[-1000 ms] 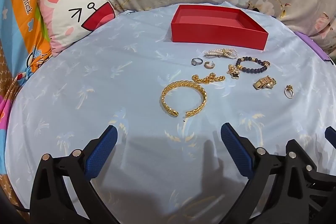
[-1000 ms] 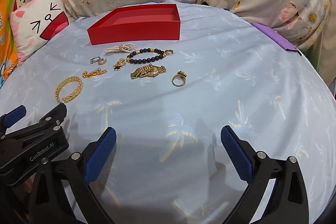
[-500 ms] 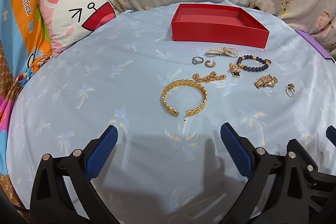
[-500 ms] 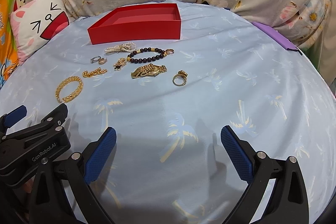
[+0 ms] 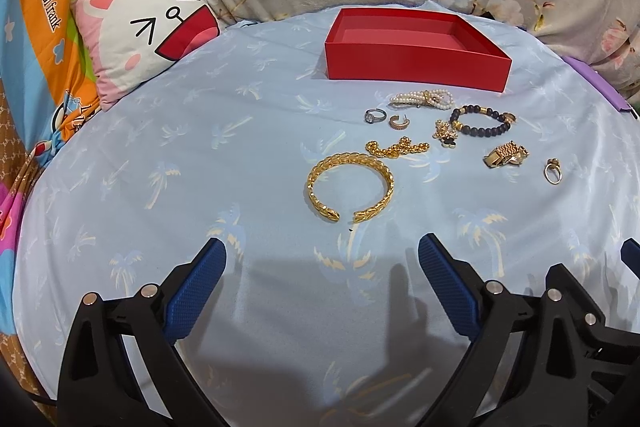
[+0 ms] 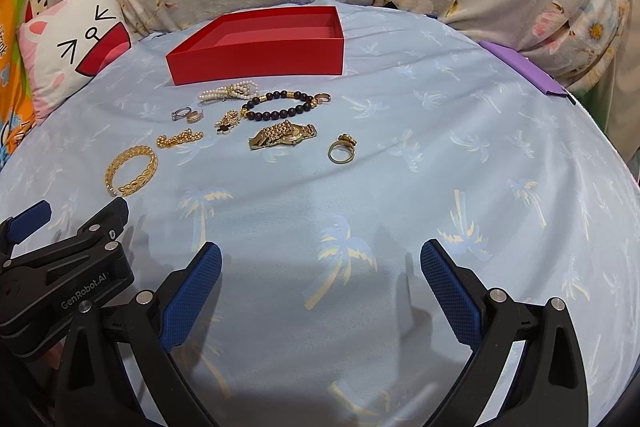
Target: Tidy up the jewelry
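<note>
Since the red box (image 5: pixel 416 61) at the far side of the bed (image 5: pixel 200 155) is seen to hold nothing, the task is judged to be barely begun. All the jewelry is laid loose on the blue sheet just in front of the box: a pearl piece (image 5: pixel 422 98), a silver ring (image 5: pixel 374 115), a small hoop earring (image 5: pixel 398 123), a dark bead bracelet (image 5: pixel 482 121), a gold charm (image 5: pixel 445 134), a gold chain (image 5: pixel 396 148), a gold watch (image 6: pixel 283 135), a gold ring (image 6: pixel 341 150) farthest right, and a gold cuff bangle (image 5: pixel 350 187) nearest. The left tool (image 5: pixel 320 279) is held wide and empty just short of the bangle; the right tool (image 6: pixel 320 279) is likewise spread wide, with nothing gripped, well short of the watch. Every piece is left to be moved into the box.
</note>
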`<state>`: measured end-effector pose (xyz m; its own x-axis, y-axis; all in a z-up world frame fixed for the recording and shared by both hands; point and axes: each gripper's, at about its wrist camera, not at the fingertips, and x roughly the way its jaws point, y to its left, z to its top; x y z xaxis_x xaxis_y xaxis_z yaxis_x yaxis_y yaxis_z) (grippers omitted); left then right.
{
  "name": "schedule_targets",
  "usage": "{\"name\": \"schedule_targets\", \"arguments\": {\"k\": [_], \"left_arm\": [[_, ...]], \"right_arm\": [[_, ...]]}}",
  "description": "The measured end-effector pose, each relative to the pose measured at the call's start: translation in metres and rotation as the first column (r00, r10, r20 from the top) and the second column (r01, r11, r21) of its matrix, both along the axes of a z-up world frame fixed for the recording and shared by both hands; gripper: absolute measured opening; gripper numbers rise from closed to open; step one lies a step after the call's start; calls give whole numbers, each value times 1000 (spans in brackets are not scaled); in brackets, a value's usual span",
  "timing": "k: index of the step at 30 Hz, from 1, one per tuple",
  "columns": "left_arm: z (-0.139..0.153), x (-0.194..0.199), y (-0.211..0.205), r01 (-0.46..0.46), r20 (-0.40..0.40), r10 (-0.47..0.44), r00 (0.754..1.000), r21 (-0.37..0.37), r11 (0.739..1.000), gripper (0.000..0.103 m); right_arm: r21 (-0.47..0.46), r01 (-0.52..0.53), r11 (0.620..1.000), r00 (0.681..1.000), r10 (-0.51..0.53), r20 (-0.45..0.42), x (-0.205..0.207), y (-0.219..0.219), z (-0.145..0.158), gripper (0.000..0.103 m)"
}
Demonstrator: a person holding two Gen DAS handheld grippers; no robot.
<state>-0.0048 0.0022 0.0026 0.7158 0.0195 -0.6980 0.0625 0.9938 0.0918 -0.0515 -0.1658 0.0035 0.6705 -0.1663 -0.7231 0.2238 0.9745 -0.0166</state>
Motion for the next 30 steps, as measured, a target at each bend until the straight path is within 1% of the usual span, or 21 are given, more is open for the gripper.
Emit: {"name": "schedule_targets", "arguments": {"k": [30], "left_arm": [[2,0,-4,0,4,0,1000,7,1000,92]], "right_arm": [[-7,6,1000,1000,-6,3,0,0,0,98]]}}
